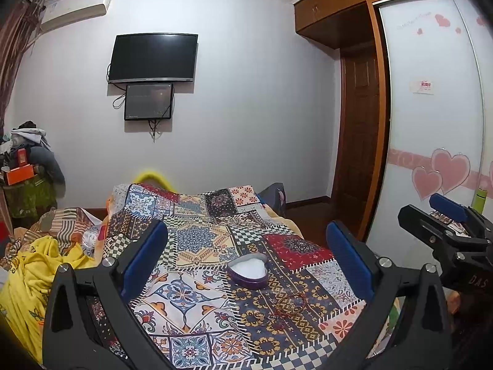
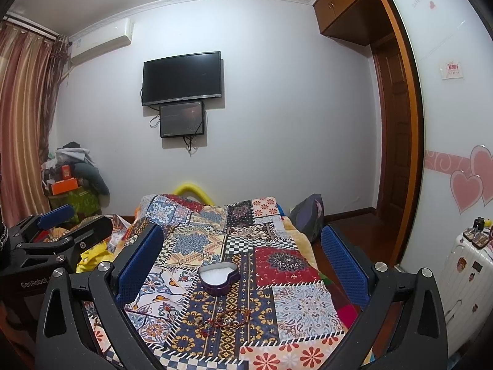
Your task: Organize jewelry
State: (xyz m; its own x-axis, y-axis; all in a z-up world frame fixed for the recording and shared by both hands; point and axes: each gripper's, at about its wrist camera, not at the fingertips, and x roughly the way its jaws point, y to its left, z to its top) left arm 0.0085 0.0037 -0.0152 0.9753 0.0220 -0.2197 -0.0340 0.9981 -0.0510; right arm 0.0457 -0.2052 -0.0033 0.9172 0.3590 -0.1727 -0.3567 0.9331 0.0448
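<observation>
A purple heart-shaped box (image 1: 248, 273) with a white lining lies open on the patterned patchwork cloth (image 1: 197, 240); it also shows in the right wrist view (image 2: 218, 277). Thin red cord bracelets (image 1: 288, 306) lie in a small heap on the cloth just in front of the box, also seen in the right wrist view (image 2: 229, 319). My left gripper (image 1: 246, 262) is open and empty, held above the cloth with the box between its fingers. My right gripper (image 2: 242, 265) is open and empty, likewise above the box and bracelets.
Yellow bedding (image 1: 37, 271) is bunched at the cloth's left. A wardrobe with heart stickers (image 1: 431, 123) stands at right, a white suitcase (image 2: 462, 277) beside it. A TV (image 1: 152, 58) hangs on the far wall. A cluttered pile (image 1: 27, 169) sits at far left.
</observation>
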